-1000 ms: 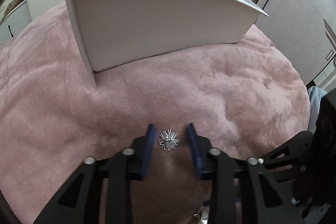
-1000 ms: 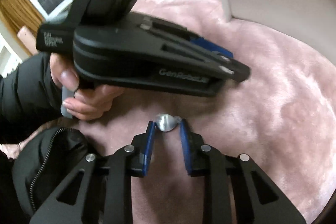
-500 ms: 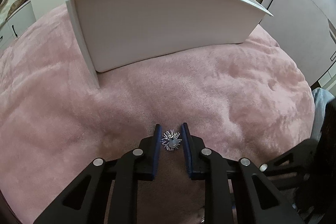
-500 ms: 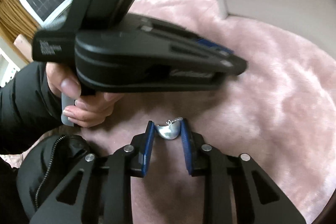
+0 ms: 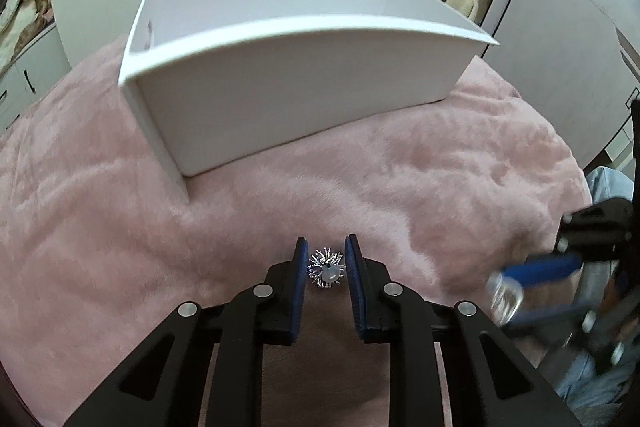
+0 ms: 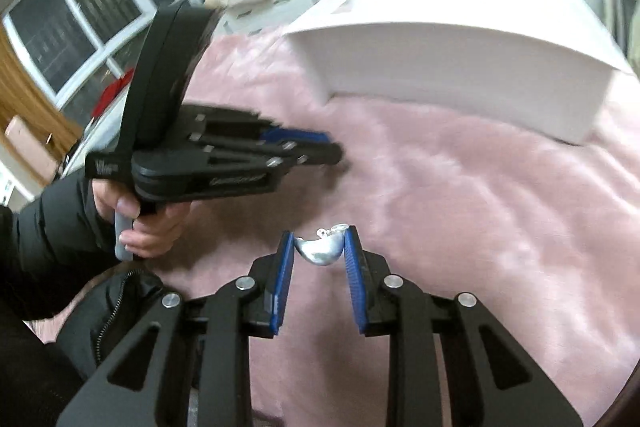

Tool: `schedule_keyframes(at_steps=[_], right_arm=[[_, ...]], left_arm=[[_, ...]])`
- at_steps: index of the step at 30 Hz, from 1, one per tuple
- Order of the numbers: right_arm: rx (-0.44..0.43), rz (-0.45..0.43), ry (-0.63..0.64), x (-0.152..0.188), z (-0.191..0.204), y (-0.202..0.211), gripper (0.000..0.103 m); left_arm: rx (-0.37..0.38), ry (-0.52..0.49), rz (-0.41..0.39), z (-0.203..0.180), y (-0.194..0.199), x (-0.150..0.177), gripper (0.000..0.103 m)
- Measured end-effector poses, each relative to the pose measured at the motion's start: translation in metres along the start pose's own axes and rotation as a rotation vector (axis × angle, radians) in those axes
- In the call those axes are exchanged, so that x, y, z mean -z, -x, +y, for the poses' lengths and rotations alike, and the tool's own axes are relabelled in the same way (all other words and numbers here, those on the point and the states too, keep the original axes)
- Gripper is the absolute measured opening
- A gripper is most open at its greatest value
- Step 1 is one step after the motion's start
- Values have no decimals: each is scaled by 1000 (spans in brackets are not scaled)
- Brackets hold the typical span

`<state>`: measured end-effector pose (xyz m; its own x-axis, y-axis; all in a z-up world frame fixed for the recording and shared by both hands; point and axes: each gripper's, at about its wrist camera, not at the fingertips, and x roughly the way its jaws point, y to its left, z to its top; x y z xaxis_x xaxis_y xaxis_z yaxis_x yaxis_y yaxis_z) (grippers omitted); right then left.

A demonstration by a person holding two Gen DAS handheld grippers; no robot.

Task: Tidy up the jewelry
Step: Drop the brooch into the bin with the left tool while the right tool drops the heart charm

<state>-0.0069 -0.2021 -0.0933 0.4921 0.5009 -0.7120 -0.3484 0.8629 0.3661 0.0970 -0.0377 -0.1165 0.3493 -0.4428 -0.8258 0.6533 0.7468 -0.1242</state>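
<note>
Left gripper (image 5: 327, 255): closed on spiky silver brooch (image 5: 326, 268), above pink plush blanket (image 5: 100, 211). Right gripper (image 6: 319, 243): clamped on silver dome-shaped earring (image 6: 321, 251). White open box (image 5: 288, 87): ahead on blanket.

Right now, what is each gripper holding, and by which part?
Left gripper pinches the spiky silver brooch across its outer spikes. Right gripper clamps the smooth silver dome piece by its two opposite edges.
</note>
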Motion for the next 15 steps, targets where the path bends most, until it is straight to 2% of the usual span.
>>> schedule_keyframes(at_steps=[8, 15], right_arm=[[118, -89, -44, 3, -15, 23, 26], [186, -111, -43, -2, -15, 35, 26]], left_arm=[[22, -66, -57, -32, 18, -20, 24], [-6, -80, -110, -50, 37, -39, 24]])
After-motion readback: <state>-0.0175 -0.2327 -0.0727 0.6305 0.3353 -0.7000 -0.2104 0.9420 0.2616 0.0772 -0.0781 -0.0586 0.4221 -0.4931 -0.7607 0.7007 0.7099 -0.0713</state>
